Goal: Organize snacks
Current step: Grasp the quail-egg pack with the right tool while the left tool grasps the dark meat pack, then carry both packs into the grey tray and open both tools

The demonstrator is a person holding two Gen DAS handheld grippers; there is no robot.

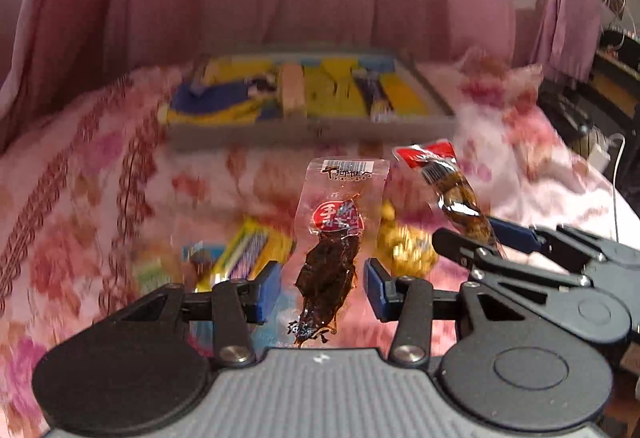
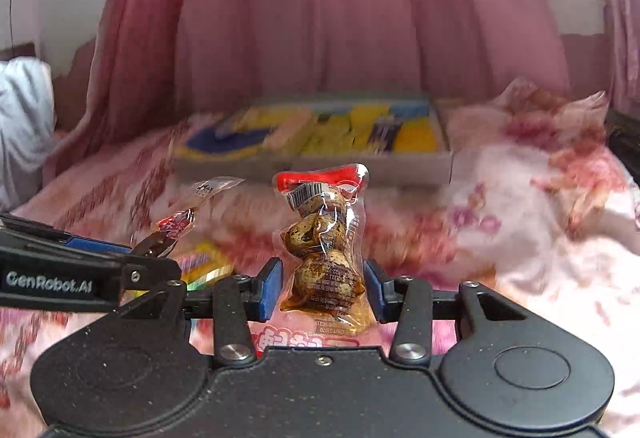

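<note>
Two handheld tongs are raised side by side above a bed covered in a pink floral bedspread (image 1: 80,166), each carrying one snack packet upright.

From the left wrist camera, the left tongs (image 1: 323,288) show blue pads with a clear packet of dark dried meat (image 1: 332,262) standing between them. A red round label sits near the packet's middle and a barcode runs across its top. A gap shows on each side between the packet and the pads, so whether the left tongs are clenched on it cannot be told from these views. To the right in the same view, the right tongs (image 1: 486,232) reach in at an angle.

From the right wrist camera, the right tongs are clenched on a clear vacuum packet of speckled brown eggs (image 2: 324,250) with a red top edge and a barcode. Its lower part is pressed between the blue pads.

Beyond both packets, at the far side of the bed, lies a shallow grey tray (image 2: 444,158) filled with yellow and blue snack packets, blurred. On the bedspread below the tongs lie more loose snacks (image 1: 248,250), yellow, green and gold, also blurred. A pink curtain (image 2: 320,18) hangs behind the bed.
</note>
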